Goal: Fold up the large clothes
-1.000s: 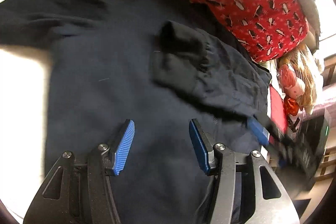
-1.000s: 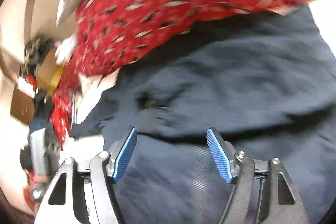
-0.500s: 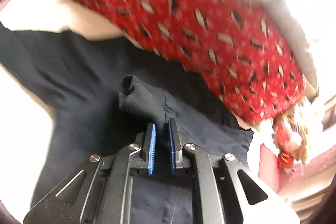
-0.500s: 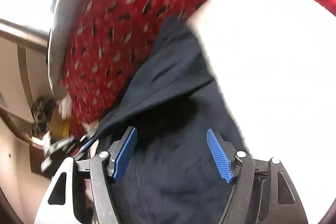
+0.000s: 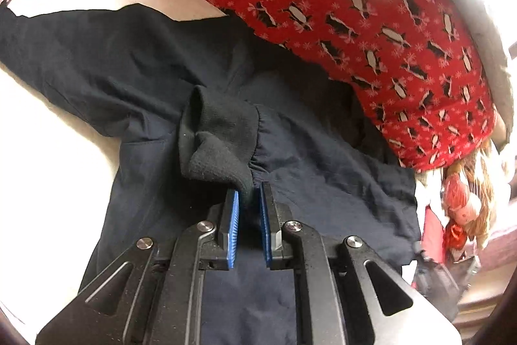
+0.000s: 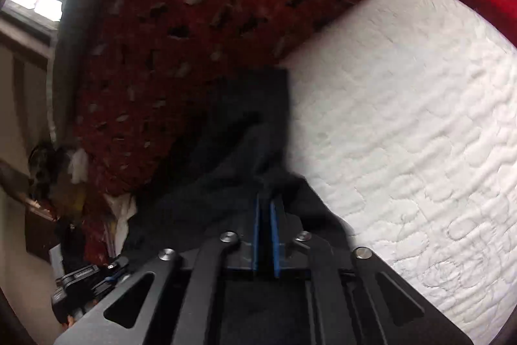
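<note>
Bed, white quilted mattress [image 6: 420,118]: carries the work; it lies ahead and to the right of the right tongs. Red penguin-print blanket [image 5: 355,5] heaped along the far side, beyond both tongs. Room clutter, including a stuffed toy [image 5: 465,199], sits off the bed edge; too blurred to detail.

Dark navy garment [image 5: 145,70]: spread flat on the mattress under and ahead of the left tongs, body running away from them toward the blanket.

Sleeve with ribbed cuff [image 5: 223,144]: lies folded in over the garment body, long axis running from the cuff off to the right. Cuff is directly ahead of the left tongs [image 5: 248,199], which pinch its near edge, jaws close together.

Right tongs [image 6: 265,202]: pressed together on a fold of the same dark cloth, near the garment's edge by bare mattress.

Judgement: both ends held; next move depends on carrying the cuff across the body.
</note>
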Demonstrator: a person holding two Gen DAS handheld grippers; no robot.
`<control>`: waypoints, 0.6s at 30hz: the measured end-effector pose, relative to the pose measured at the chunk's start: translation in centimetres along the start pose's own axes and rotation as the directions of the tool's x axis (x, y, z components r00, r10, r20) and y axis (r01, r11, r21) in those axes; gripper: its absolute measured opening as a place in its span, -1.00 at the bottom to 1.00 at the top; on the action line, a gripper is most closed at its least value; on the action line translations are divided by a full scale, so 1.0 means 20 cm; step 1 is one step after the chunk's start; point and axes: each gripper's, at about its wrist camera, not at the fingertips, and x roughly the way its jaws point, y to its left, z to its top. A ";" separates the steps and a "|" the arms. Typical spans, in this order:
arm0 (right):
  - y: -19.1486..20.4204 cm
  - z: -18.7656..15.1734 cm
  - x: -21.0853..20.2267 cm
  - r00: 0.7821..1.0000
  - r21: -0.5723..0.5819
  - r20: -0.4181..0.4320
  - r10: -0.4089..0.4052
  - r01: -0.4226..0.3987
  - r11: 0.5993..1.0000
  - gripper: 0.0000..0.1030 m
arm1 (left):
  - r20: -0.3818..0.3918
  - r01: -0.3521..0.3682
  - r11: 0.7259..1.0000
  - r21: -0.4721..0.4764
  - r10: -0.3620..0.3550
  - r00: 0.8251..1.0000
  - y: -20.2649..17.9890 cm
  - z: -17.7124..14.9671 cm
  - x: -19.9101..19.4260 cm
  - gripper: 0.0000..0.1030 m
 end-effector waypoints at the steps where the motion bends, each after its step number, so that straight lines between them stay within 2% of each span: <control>1: 0.00 -0.02 -0.04 0.999 -0.028 0.024 -0.023 0.024 0.999 -0.94 | -0.017 -0.001 1.000 0.012 0.001 1.000 0.00 -0.02 0.03 -0.75; 3: -0.06 -0.07 -0.03 0.994 -0.046 0.008 -0.106 0.106 0.993 -0.94 | -0.062 -0.035 0.999 0.038 0.037 0.997 0.00 -0.04 0.11 -0.71; 4: -0.11 -0.10 0.04 0.986 -0.052 -0.052 -0.158 0.155 0.987 -0.94 | -0.086 -0.071 0.996 0.058 0.076 0.993 0.00 -0.06 0.17 -0.70; 5: -0.16 -0.13 0.09 0.979 -0.050 -0.104 -0.177 0.172 0.984 -0.94 | -0.089 -0.077 0.995 0.070 0.083 0.993 0.00 -0.08 0.19 -0.65; 6: -0.16 -0.13 0.07 0.984 -0.046 -0.081 -0.158 0.155 0.987 -0.94 | -0.064 -0.072 0.994 0.083 0.077 0.995 0.00 -0.10 0.17 -0.65; 8: -0.12 -0.08 0.01 0.984 -0.042 -0.050 -0.173 0.171 0.984 -0.81 | -0.073 -0.046 0.994 0.104 0.054 0.996 0.00 -0.12 0.11 -0.65; 9: -0.08 -0.05 -0.05 0.983 -0.040 0.006 -0.185 0.185 0.982 -0.75 | -0.079 -0.016 0.995 0.101 0.024 0.997 0.00 -0.14 0.08 -0.65; 11: 0.00 0.00 -0.11 0.986 -0.071 0.086 -0.141 0.147 0.987 -0.74 | -0.054 0.069 0.994 0.079 -0.065 0.996 0.01 -0.17 -0.03 -0.65; 13: 0.09 0.04 -0.10 0.988 -0.120 0.111 -0.105 0.118 0.986 -0.64 | -0.009 0.123 0.989 0.081 -0.123 0.992 0.00 -0.16 -0.12 -0.65; 14: 0.14 0.06 -0.07 0.988 -0.150 0.119 -0.099 0.116 0.982 -0.57 | 0.011 0.131 0.988 0.080 -0.132 0.991 -0.01 -0.15 -0.14 -0.64; 16: 0.22 0.06 0.02 0.985 -0.187 0.126 -0.119 0.142 0.972 -0.25 | 0.018 0.127 0.989 0.079 -0.128 0.992 -0.05 -0.09 -0.12 -0.54; 18: 0.25 0.04 0.16 0.981 -0.229 0.095 -0.171 0.189 0.955 -0.17 | -0.002 0.079 0.995 0.064 -0.079 0.997 -0.06 -0.05 -0.02 -0.49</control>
